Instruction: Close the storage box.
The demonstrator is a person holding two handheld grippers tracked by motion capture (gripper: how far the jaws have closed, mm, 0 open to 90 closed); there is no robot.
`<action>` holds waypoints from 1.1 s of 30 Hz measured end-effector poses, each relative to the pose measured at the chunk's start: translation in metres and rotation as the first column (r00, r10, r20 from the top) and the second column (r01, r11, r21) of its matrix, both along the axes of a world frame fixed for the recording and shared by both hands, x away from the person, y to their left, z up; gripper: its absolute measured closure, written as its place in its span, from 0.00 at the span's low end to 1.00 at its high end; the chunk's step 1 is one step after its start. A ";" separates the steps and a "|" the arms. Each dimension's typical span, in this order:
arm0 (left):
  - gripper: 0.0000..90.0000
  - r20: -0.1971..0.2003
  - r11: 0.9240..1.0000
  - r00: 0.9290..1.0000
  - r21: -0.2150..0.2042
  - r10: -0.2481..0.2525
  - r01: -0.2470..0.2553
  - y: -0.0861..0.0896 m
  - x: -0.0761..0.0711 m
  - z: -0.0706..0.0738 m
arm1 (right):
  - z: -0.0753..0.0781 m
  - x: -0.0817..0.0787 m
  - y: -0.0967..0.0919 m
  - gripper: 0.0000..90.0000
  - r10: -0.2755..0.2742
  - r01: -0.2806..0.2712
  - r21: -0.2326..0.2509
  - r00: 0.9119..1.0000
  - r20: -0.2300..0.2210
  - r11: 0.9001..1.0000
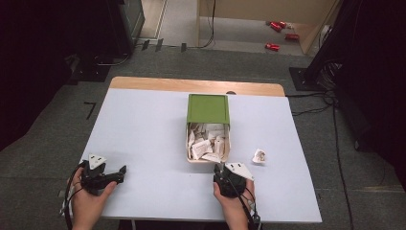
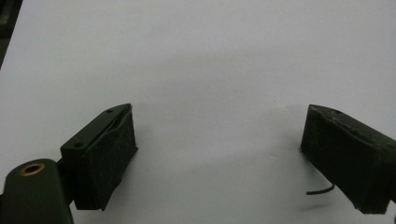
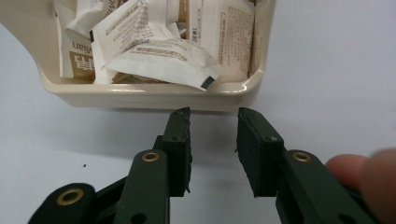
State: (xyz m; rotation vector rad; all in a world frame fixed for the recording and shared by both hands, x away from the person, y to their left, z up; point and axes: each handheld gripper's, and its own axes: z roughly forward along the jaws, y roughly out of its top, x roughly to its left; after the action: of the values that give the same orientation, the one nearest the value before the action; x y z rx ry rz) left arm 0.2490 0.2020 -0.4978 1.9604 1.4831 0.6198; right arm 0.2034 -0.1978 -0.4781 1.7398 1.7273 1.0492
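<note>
With its jaws slightly apart and empty, the right gripper (image 3: 214, 116) sat poised before the sachet box (image 3: 154, 95), needing to reach in, while the left gripper (image 2: 219, 154) gaped wide over the worktop (image 1: 143, 139).

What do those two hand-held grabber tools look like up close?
Each is a small black device. The left gripper and the right gripper both carry a pale grey three-cornered plate on top and trail thin black cables. Their two jaws are flat black blocks on dark arms with brass-ringed holes. No sleeves show on the forearms.
</note>
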 end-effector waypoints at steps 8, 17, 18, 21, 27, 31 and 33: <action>0.12 0.000 1.000 1.000 0.001 0.000 0.000 0.000 0.000 0.000 | 0.001 0.003 0.003 0.74 -0.013 0.013 0.006 1.000 -0.007 1.000; 0.12 0.000 1.000 1.000 0.000 0.000 0.000 0.000 0.000 0.000 | 0.002 0.006 0.004 0.74 -0.015 0.015 0.005 1.000 -0.008 1.000; 0.12 0.000 1.000 1.000 0.000 0.000 0.000 0.000 0.000 0.000 | 0.002 0.007 0.003 0.74 -0.015 0.015 0.004 1.000 -0.008 1.000; 0.12 0.000 1.000 1.000 0.000 0.000 0.000 0.000 0.000 0.000 | 0.003 0.010 0.003 0.74 -0.019 0.019 0.007 1.000 -0.008 1.000; 0.12 0.000 1.000 1.000 0.000 0.000 0.000 0.000 0.000 0.000 | 0.004 0.016 0.003 0.75 -0.018 0.018 0.004 1.000 -0.006 1.000; 0.12 0.000 1.000 1.000 0.000 0.000 0.000 0.000 0.000 0.000 | 0.006 0.021 0.004 0.75 -0.026 0.026 0.009 1.000 -0.007 1.000; 0.12 0.000 1.000 1.000 0.000 0.000 0.000 0.000 0.000 0.000 | 0.006 0.024 0.004 0.75 -0.027 0.027 0.007 1.000 -0.008 1.000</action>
State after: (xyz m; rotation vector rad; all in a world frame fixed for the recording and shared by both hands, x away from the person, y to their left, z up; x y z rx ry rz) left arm 0.2489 0.2020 -0.4978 1.9602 1.4829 0.6203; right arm 0.2271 -0.1937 -0.4718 1.7686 1.7023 1.0401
